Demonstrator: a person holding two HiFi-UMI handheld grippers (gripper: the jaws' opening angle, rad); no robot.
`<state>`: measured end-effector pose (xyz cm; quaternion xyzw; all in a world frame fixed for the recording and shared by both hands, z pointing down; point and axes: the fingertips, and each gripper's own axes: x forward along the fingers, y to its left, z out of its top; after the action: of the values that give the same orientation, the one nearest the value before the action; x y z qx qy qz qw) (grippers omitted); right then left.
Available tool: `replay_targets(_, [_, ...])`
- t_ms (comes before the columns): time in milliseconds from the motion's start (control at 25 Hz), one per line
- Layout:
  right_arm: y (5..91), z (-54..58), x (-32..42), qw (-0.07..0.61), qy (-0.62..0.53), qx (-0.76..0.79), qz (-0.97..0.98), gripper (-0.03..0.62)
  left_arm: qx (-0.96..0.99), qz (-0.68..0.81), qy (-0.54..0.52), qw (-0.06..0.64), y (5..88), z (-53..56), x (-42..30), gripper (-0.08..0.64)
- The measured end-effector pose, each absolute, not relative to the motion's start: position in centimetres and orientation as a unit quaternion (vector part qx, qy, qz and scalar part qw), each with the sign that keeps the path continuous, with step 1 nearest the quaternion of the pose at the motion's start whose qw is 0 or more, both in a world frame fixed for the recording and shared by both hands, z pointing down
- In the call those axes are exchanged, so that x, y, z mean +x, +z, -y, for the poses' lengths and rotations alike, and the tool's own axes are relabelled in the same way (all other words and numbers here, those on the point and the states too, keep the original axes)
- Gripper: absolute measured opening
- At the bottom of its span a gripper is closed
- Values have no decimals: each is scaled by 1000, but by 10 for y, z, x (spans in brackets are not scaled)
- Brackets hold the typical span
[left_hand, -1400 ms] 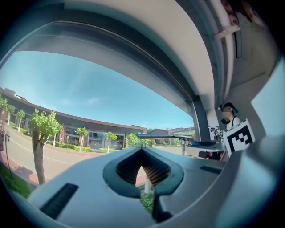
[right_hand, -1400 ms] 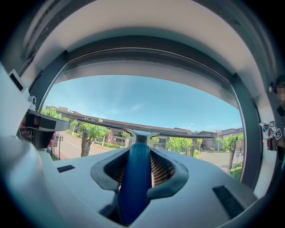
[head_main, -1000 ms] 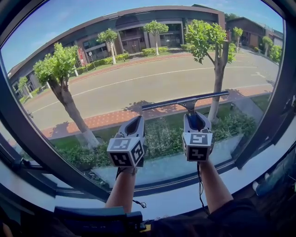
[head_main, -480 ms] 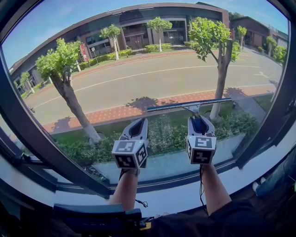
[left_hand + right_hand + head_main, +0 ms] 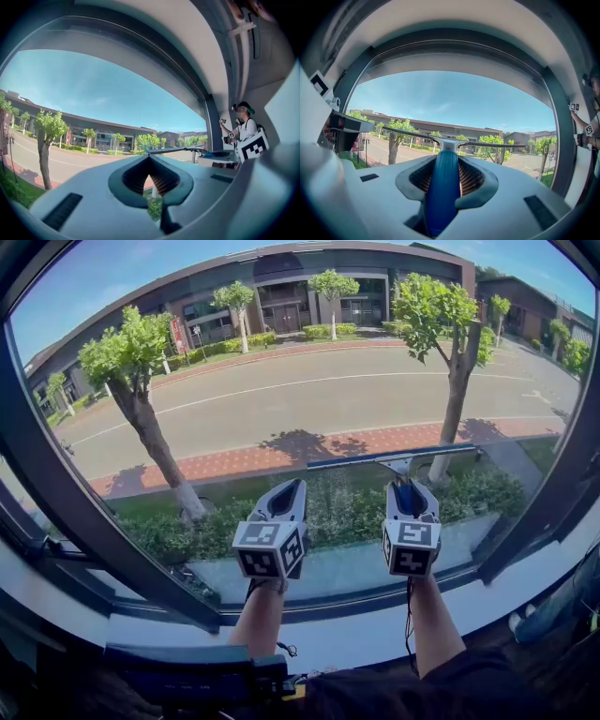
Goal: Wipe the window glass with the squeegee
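Observation:
The squeegee has a long dark blade lying level against the window glass, and a blue handle. My right gripper is shut on that handle; in the right gripper view the blue handle runs up between the jaws to the blade. My left gripper hangs just left of it, below the blade's left end, shut with nothing in it. In the left gripper view its jaws meet at the tips, with the blade to the right.
A dark window frame curves round the glass, with a pale sill below it. A dark object sits at the bottom edge near my arms. A person stands at the right beside the frame. Outside are trees, a road and buildings.
The squeegee blade has slid a little down the glass with my right gripper. The left gripper has moved down alongside it.

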<state>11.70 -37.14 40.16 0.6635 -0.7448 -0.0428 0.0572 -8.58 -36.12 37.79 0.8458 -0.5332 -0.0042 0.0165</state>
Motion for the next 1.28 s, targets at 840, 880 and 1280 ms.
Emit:
replay_targets(840, [410, 367, 122, 69, -38, 661, 746, 124, 845, 533, -3, 49, 402, 350, -77, 2])
replay_targets(880, [411, 367, 121, 71, -39, 661, 746, 124, 844, 533, -3, 50, 404, 349, -78, 2])
replay_targets(1280, [412, 372, 113, 83, -38, 660, 746, 124, 842, 537, -4, 57, 403, 351, -85, 2])
